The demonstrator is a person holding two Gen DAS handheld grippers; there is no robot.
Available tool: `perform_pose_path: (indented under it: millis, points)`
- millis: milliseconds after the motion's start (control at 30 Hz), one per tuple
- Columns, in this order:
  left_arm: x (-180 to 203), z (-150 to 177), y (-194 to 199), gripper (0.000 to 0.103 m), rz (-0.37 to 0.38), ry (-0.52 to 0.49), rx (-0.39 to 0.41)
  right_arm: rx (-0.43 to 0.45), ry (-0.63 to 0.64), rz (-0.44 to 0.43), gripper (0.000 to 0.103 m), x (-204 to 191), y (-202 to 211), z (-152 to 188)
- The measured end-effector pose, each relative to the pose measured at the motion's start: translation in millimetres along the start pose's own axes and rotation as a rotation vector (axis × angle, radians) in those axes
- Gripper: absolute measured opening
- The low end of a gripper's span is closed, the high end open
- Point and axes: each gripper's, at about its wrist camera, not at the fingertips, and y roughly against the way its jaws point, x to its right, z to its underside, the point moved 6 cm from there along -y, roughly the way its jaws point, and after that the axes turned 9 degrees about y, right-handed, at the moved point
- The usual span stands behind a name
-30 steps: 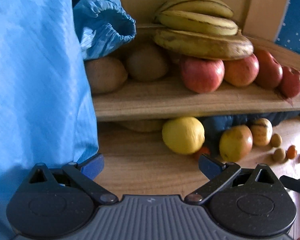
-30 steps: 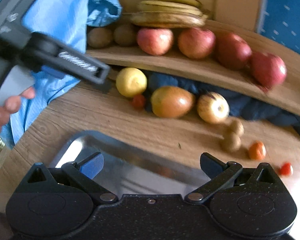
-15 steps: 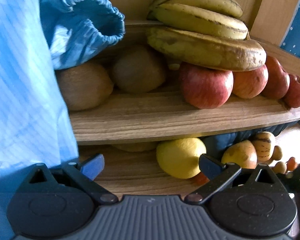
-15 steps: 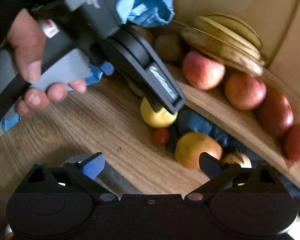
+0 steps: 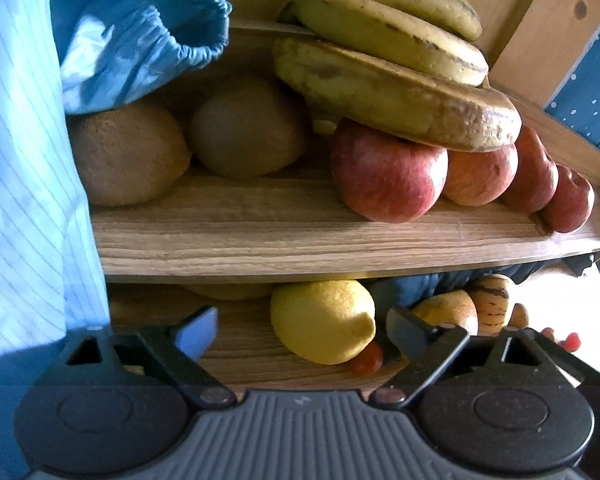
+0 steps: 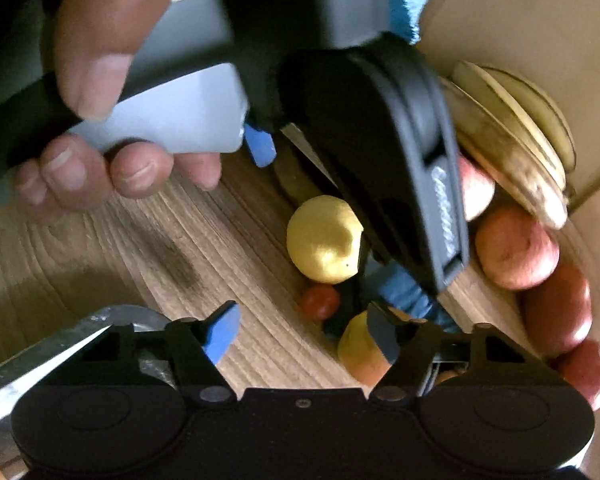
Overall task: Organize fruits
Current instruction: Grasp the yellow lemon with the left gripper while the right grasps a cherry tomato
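Surface: wood-grain tabletop (image 6: 204, 240) ran under a wooden shelf (image 5: 300, 236); your bananas (image 5: 392, 92) lay lengthwise across the apples (image 5: 388, 176).
Lemon: your lemon (image 5: 324, 320) sat on the tabletop below the shelf, long axis level, nipple end toward a small red tomato (image 5: 367, 356) touching it.
Left gripper: your left gripper (image 5: 300, 330) had jaws apart and closing, the lemon just ahead, unpressed.
Right gripper: your right gripper (image 6: 302, 330) was closing on nothing.
Right view only: your left hand (image 6: 100, 128), metal tray (image 6: 60, 344).
Hidden: blue cloth (image 5: 28, 184) covered the left; the right view blurred.
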Motion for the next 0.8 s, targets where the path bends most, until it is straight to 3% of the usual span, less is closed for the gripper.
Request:
perform_pose_path:
  millis: [133, 433, 500, 633, 800]
  points:
    - [-0.8, 4.0, 1.3, 0.082, 0.015, 0.004, -0.012, -0.024, 0.05, 0.034, 0.057, -6.1, -6.3, -3.3]
    - [-1.2, 4.4, -4.5, 0.075, 0.052, 0.026, -0.031, -0.067, 0.171, 0.094, 0.053, -20.6, -21.2, -12.5]
    - [-0.9, 4.1, -3.5, 0.065, 0.081, 0.028, -0.04, -0.082, 0.177, 0.098, 0.048, -20.5, -23.6, -13.5]
    - [-3.5, 4.1, -3.8, 0.064, 0.088, 0.033, -0.044, -0.094, 0.163, 0.083, 0.041, -19.4, -26.2, -11.8]
    - [-11.4, 6.3, -1.9, 0.064, 0.085, 0.058, -0.051, -0.103, 0.163, 0.093, 0.041, -17.9, -30.0, -14.1]
